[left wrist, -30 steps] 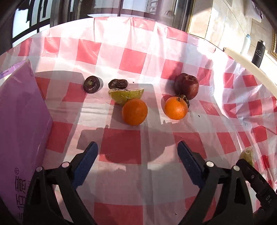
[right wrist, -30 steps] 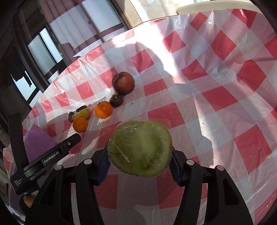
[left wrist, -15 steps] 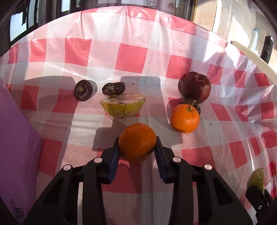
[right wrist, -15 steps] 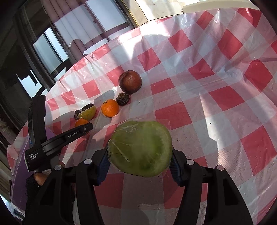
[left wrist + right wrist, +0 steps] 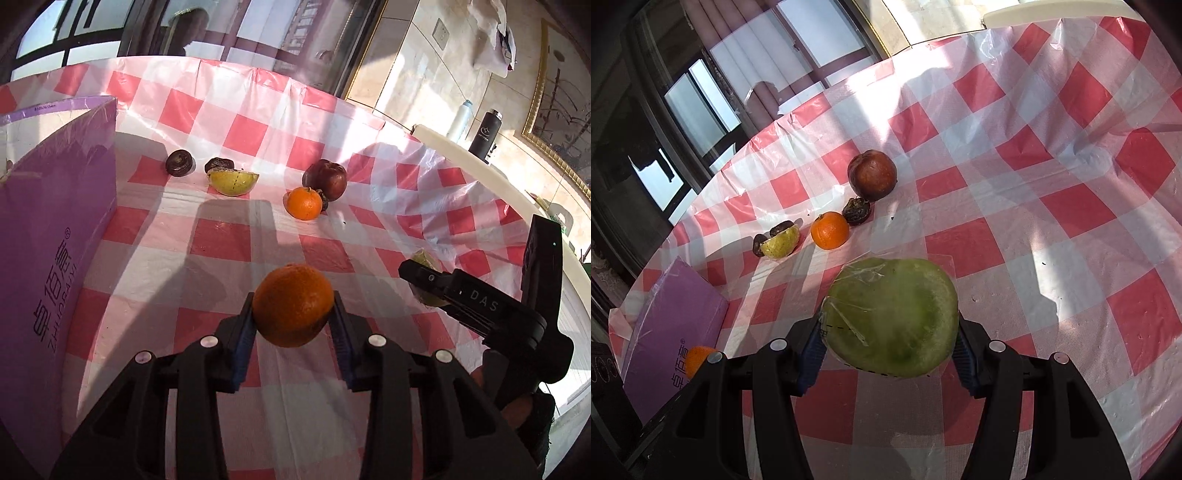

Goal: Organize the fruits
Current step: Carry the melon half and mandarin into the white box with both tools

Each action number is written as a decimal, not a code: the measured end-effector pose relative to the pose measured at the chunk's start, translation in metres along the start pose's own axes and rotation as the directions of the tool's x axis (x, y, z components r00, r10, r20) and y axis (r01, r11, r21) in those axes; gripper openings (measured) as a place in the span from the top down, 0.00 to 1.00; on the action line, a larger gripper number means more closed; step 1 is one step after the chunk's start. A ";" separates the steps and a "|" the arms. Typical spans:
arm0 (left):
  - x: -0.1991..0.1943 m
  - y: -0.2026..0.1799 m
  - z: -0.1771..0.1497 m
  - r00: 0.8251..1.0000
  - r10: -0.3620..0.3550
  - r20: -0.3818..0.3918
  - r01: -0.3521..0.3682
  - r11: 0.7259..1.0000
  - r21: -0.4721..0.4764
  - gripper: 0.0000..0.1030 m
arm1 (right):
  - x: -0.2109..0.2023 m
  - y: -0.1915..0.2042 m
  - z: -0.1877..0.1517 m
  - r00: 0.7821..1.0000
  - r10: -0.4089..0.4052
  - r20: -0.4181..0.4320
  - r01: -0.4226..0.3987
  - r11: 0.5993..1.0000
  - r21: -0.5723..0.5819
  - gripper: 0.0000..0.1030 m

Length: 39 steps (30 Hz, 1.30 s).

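Orange (image 5: 293, 305) sits squeezed between the two fingers of the left gripper (image 5: 293, 314), up off the table (image 5: 229, 236). The purple box (image 5: 55, 229) stands at the table's left edge, to the left of this gripper and close by. The left hand is the nearer one to it, so I think a short swing left would drop the orange in.

The right gripper (image 5: 890, 332) is closed on a green fruit half wrapped in clear film (image 5: 892, 317), cut face up, also lifted. From there the box lies far off to the left.

Near the table's far edge wait a second orange (image 5: 304, 203), a dark red apple (image 5: 325, 179), a yellow-green fruit slice (image 5: 232, 181) and some small dark fruits (image 5: 180, 163).
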State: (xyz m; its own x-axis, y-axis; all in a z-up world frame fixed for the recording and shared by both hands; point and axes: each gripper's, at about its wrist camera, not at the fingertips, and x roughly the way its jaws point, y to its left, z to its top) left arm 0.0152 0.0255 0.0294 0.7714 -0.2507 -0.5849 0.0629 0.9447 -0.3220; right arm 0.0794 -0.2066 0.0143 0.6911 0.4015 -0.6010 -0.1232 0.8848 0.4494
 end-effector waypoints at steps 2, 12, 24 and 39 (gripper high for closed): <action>0.002 0.003 0.002 1.000 -0.011 0.000 0.011 1.000 -0.020 0.63 | 0.000 0.000 0.000 1.000 0.000 -0.002 0.000 1.000 0.000 0.44; -0.001 0.003 0.001 1.000 -0.002 0.019 0.003 0.999 -0.034 0.63 | 0.001 -0.002 0.000 1.000 -0.015 0.000 0.015 1.000 0.014 0.44; -0.113 -0.041 -0.029 0.985 -0.017 0.170 -0.011 0.986 0.167 0.63 | -0.042 0.049 -0.055 1.000 -0.012 -0.014 0.012 0.999 -0.050 0.44; -0.264 0.078 0.016 0.869 0.319 0.379 -0.350 0.937 0.014 0.62 | -0.089 0.248 -0.070 0.946 0.320 -0.048 -0.317 0.891 -0.325 0.44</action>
State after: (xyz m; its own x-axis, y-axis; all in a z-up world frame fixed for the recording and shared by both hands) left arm -0.1735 0.1682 0.1703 0.9302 0.1634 -0.3286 -0.2020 0.9755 -0.0867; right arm -0.0621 -0.0061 0.1331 0.5805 0.6741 -0.4567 -0.5607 0.7376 0.3762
